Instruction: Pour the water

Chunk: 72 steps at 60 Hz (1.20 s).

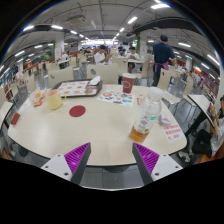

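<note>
A clear plastic jug (pixel 147 113) with amber liquid in its bottom stands on the round cream table (pixel 95 125), ahead of my fingers and a little to the right. A small cup (pixel 54 98) with yellowish contents stands at the table's far left. My gripper (pixel 111 158) hovers over the table's near edge. Its fingers are spread wide apart with nothing between the purple pads (pixel 76 156).
A red round coaster (pixel 77 111) lies at the table's middle. A patterned tray (pixel 78 88) and a printed card (pixel 117 98) lie at the far side. A leaflet (pixel 171 128) lies right of the jug. Chairs, other tables and people (pixel 161 52) stand beyond.
</note>
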Motion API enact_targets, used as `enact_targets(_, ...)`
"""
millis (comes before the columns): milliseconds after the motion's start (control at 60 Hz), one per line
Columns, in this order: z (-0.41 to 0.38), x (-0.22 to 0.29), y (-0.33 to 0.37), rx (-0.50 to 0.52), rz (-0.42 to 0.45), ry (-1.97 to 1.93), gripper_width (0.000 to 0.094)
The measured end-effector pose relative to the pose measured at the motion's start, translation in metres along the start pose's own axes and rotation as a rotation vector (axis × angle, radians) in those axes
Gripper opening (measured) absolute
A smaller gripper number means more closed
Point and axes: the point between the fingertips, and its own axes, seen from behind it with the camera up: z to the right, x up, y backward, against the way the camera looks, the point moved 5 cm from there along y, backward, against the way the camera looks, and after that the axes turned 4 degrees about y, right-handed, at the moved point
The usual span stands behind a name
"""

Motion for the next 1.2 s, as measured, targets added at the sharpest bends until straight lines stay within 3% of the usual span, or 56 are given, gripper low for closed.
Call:
enact_targets(183, 0.072, 0.006, -0.042, -0.047, 0.057, -0.033, 0.0845)
enact_targets(450, 0.115, 0.038, -0.105, -0.066, 0.168, -0.037, 0.0834)
enact_targets(533, 0.116, 0.045, -0.117, -0.058, 0.194, -0.035, 0.0731)
enact_targets(600, 0.116, 0.050, -0.123, -0.049, 0.230, -0.032, 0.0564)
enact_targets(767, 0.115, 0.054, -0.125, -0.054, 0.254, -0.058, 0.0458)
enact_targets(983, 0.113, 0.060, -0.124, -0.105, 0.221, -0.067, 0.0459)
enact_targets(1200, 0.098, 0.111, -0.110, -0.248, 0.217, 0.065, 0.0459)
